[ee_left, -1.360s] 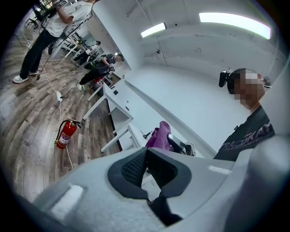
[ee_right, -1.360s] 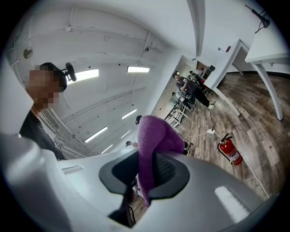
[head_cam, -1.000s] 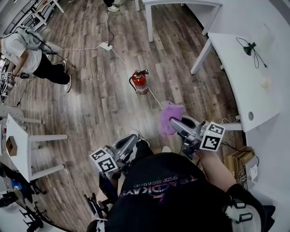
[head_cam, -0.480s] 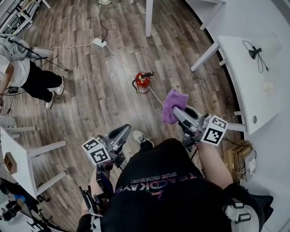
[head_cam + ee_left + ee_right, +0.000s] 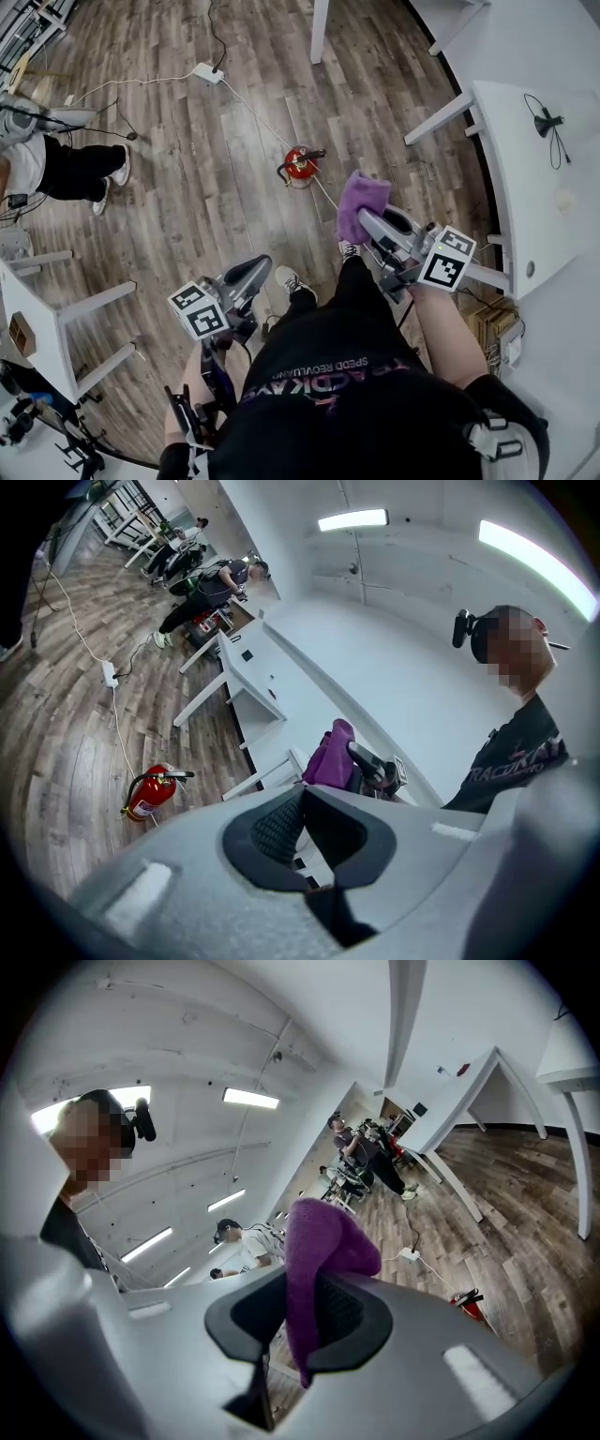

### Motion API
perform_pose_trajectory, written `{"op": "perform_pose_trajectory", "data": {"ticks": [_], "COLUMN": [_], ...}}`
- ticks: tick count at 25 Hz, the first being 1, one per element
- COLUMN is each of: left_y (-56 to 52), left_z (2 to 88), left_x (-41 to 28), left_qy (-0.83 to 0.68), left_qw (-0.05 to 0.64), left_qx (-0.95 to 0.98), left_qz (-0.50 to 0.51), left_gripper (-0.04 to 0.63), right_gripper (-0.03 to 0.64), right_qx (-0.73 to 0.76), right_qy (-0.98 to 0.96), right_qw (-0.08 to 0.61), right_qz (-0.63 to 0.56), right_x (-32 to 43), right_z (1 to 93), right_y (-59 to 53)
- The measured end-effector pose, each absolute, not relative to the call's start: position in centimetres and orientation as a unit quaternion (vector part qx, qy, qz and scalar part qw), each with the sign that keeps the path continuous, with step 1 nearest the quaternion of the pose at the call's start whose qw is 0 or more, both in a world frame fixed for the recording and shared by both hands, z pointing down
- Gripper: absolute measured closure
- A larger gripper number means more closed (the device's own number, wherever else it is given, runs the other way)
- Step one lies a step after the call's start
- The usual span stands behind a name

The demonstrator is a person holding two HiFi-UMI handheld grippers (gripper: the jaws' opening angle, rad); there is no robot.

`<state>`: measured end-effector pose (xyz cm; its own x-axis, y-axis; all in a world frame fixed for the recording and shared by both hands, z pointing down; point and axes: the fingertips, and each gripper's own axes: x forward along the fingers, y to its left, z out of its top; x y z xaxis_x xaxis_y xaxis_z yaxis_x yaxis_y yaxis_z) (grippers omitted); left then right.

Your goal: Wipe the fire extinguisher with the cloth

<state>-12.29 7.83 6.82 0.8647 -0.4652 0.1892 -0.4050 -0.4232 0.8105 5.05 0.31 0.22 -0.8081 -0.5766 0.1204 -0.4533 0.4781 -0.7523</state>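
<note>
The fire extinguisher [image 5: 300, 167] is seen standing on the wooden floor [image 5: 187, 187], and its long axis is judged to be upright, because in the head view it is looked at almost from above, with the black handle and hose on top. A white cable [image 5: 253, 111] is laid across the floor close beside it and is led to a power strip [image 5: 205, 72] further away.

The purple cloth [image 5: 359, 199] is held in the right gripper [image 5: 362, 219]; the jaws are closed on a fold of it, and the rest is hung over the tips. The left gripper [image 5: 255, 272] is closed fully, with nothing between its jaws.

From both grippers the extinguisher is found ahead and lower, well apart from each, so no contact is made yet. It lies forward and a little to the left of the right gripper, and forward and to the right of the left one. The right gripper, with the cloth, is judged to be the nearer. For the wipe, the cloth must be brought forward and down to the red body.
</note>
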Motion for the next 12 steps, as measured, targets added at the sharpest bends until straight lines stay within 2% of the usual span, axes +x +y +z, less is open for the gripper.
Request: {"op": "perform_pose_trajectory", "data": {"ticks": [7, 12], "left_y": [3.7, 0.6], "left_z": [9.3, 12.3], "left_x": [-8.4, -6.1], "left_qy": [-0.312, -0.342], "left_qw": [0.484, 0.467], "left_qx": [0.817, 0.814], "left_qz": [-0.033, -0.047], "left_gripper": [0.6, 0.6], "right_gripper": [0.557, 0.557], "right_qx": [-0.248, -0.215], "right_qy": [0.86, 0.866], "right_qw": [0.03, 0.001], "right_qz": [-0.446, -0.452], "right_x": [8.2, 9.2], "right_z": [4.5, 9.4], "right_y": [-6.9, -12.1]}}
